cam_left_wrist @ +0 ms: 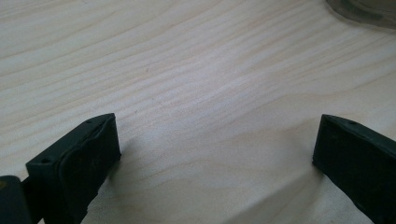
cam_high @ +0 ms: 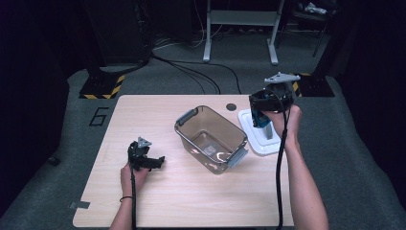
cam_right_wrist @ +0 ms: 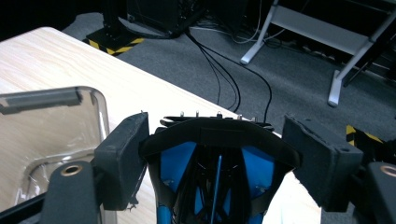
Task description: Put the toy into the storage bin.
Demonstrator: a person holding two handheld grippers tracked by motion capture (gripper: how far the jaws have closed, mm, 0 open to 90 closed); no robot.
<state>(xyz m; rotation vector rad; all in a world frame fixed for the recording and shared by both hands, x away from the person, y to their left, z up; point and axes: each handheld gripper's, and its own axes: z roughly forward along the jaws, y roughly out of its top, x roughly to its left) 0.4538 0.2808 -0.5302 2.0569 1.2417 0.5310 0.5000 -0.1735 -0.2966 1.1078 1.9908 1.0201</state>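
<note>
My right gripper (cam_high: 262,114) is held above the table's right side, shut on a blue and black object (cam_high: 259,122). In the right gripper view the two pads (cam_right_wrist: 123,158) press on the black outer edges of that object (cam_right_wrist: 210,163), and my right gripper (cam_right_wrist: 217,126) tilts toward the clear bin (cam_right_wrist: 100,109). At the table's left my left gripper (cam_high: 154,162) rests low on the wood, open. Nothing but bare wood lies between the jaws of the left gripper (cam_left_wrist: 217,140).
A clear brown plastic bin (cam_high: 187,119) with grey handles stands in the middle of the wooden table (cam_high: 143,201); its base edge (cam_left_wrist: 364,11) shows in the left gripper view. A white lid (cam_high: 255,143) lies flat below the right gripper. Cables and stands cover the floor beyond the table.
</note>
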